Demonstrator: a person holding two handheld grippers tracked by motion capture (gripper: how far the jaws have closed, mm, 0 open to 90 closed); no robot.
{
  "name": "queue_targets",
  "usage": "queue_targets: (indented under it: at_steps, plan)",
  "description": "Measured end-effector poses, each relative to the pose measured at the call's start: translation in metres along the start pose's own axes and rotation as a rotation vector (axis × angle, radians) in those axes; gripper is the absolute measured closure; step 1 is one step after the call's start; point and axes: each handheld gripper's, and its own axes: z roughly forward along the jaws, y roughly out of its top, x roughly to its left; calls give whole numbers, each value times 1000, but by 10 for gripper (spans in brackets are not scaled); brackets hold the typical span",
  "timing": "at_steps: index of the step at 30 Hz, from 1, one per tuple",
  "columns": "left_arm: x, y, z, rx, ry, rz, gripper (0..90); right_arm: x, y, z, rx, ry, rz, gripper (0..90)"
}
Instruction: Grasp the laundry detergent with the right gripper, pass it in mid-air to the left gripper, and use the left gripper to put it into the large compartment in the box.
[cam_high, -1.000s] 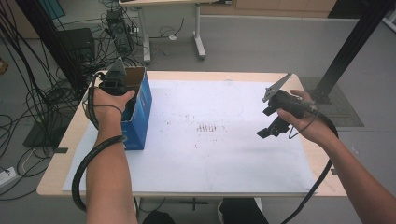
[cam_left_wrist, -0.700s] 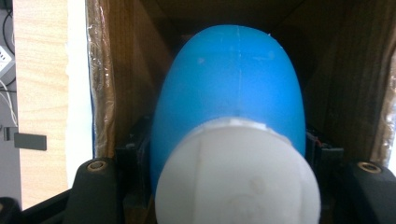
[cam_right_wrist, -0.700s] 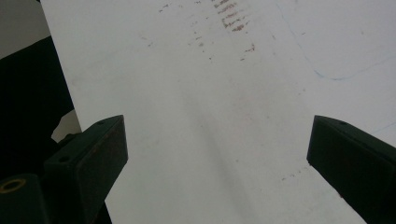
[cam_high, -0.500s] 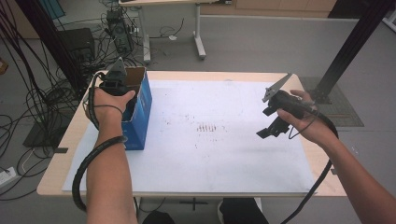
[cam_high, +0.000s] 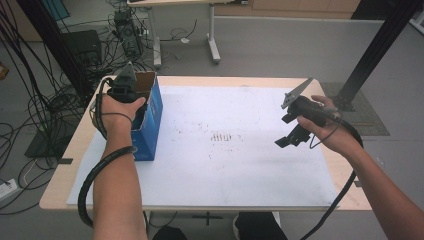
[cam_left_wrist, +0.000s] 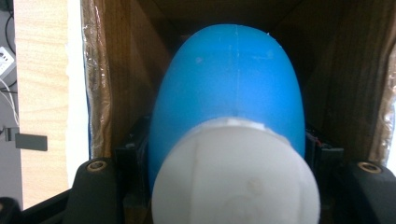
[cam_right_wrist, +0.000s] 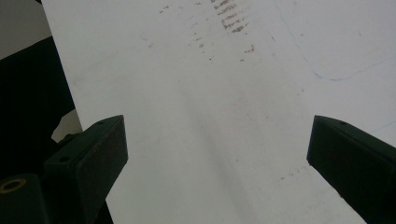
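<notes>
A blue-and-white bulb-shaped object (cam_left_wrist: 229, 135) was held clamped by the left tongs (cam_high: 123, 86) inside the blue box (cam_high: 150, 115) at the tabletop's (cam_high: 70, 150) left edge. Well to the right of the box, the right tongs (cam_right_wrist: 217, 154) were held wide apart above the white sheet (cam_high: 240, 165).

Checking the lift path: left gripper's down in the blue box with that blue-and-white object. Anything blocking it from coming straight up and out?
Nothing visible does. The left gripper holds the blue and white object between its jaws inside the open-topped box. Brown inner walls stand close on both sides, no flap shows across the top, and the right gripper is far across the table.
</notes>
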Motion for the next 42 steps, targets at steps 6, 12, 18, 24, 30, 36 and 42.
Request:
queue_targets:
  at_steps: [6, 12, 18, 24, 30, 36, 42]
  plan:
    - [0, 0, 0, -1, 1, -1, 354, 0, -1, 0, 0, -1, 1, 50]
    - [0, 0, 0, -1, 0, 0, 354, 0, 0, -1, 2, -2, 1, 50]
    - [0, 0, 0, -2, 3, 1, 354, 0, 1, -1, 7, -4, -3, 50]
    - [-1, 1, 0, -1, 6, 7, 353, 0, 2, -2, 8, -6, -6, 50]
    - [-1, 0, 0, -2, 7, 5, 354, 0, 2, -2, 8, -5, -5, 50]
    - [-1, 0, 0, 0, 7, 5, 354, 0, 2, -2, 11, -6, -7, 50]
    - [-1, 0, 1, 1, 7, 6, 354, 0, 2, -2, 7, -5, -6, 50]
